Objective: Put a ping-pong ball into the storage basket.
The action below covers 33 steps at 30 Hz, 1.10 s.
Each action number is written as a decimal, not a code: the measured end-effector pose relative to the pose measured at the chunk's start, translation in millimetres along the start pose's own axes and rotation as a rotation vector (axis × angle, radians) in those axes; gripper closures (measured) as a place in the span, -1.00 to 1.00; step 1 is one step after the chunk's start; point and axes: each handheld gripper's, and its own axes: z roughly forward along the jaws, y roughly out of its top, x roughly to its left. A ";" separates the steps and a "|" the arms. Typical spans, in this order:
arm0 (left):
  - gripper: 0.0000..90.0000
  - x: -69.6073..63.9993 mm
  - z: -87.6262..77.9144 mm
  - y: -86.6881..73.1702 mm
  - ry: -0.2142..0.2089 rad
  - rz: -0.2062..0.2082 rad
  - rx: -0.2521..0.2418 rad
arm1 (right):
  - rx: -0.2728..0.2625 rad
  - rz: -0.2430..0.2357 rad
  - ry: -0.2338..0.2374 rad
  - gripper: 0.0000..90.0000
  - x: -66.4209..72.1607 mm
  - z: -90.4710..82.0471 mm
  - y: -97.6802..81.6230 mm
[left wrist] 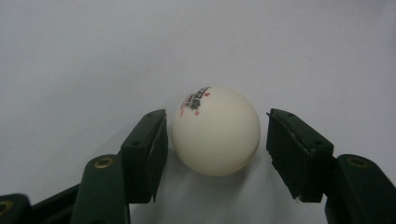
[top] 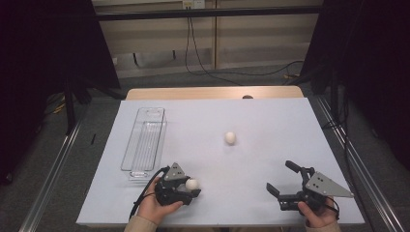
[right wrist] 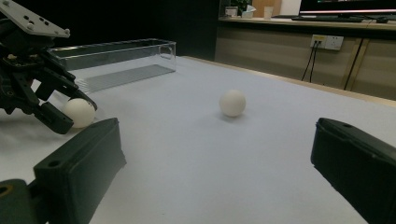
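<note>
White plastic ping-pong ball [left wrist: 215,131] with red print sits on the pale table [top: 251,164] between my left gripper [top: 192,187] jaws, spread, pads just off it. Next: pinch and lift. My right gripper [top: 283,181] gapes, holding 0 things.

A second white ball [top: 230,137] rests mid-table on the pale table [top: 270,121]; a clear plastic tray [top: 145,140] lies left.
</note>
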 end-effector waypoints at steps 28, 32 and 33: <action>0.12 0.4 -0.1 0.1 0.009 0.002 -0.003 | 0.001 0.001 0.000 -0.97 -0.1 0.2 -0.2; 0.13 0.5 -0.3 0.3 0.006 -0.003 -0.001 | 0.000 0.003 0.000 -0.97 -0.1 0.2 -0.2; 0.13 0.6 -0.3 0.3 0.004 -0.003 -0.002 | 0.000 0.002 0.000 -0.97 -0.2 0.1 -0.2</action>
